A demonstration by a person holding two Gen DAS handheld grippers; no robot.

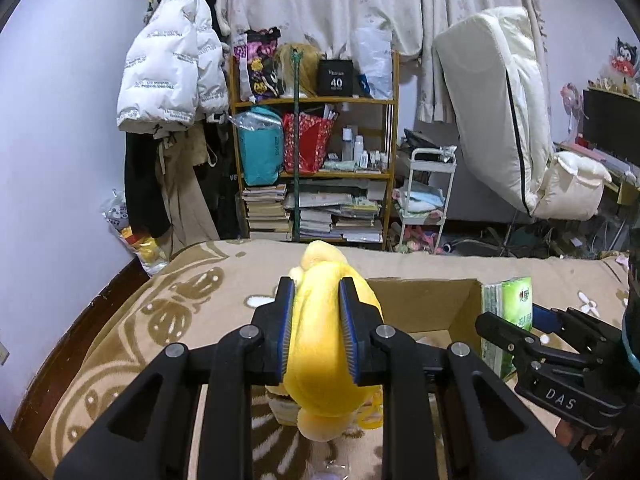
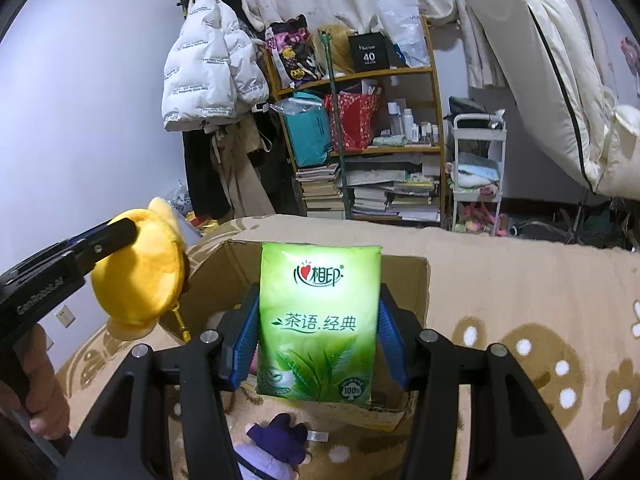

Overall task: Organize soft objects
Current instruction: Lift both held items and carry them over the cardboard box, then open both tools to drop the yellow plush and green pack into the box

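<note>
My left gripper (image 1: 318, 320) is shut on a yellow plush toy (image 1: 324, 344), squeezed between the blue pads and held above the bed. In the right wrist view the same yellow plush toy (image 2: 136, 276) hangs at the left in that gripper, a hand below it. My right gripper (image 2: 318, 336) is shut on a green tissue pack (image 2: 318, 320), held upright over an open cardboard box (image 2: 416, 280). From the left wrist view the tissue pack (image 1: 508, 312) shows at the right beside the box (image 1: 424, 304). A purple plush (image 2: 276, 444) lies on the blanket below the right gripper.
A beige patterned blanket (image 1: 160, 320) covers the bed. Beyond its far edge stand a wooden shelf (image 1: 316, 140) full of books and bags, a white cart (image 1: 428, 196), hanging coats (image 1: 168, 80) and a leaning mattress (image 1: 496, 112).
</note>
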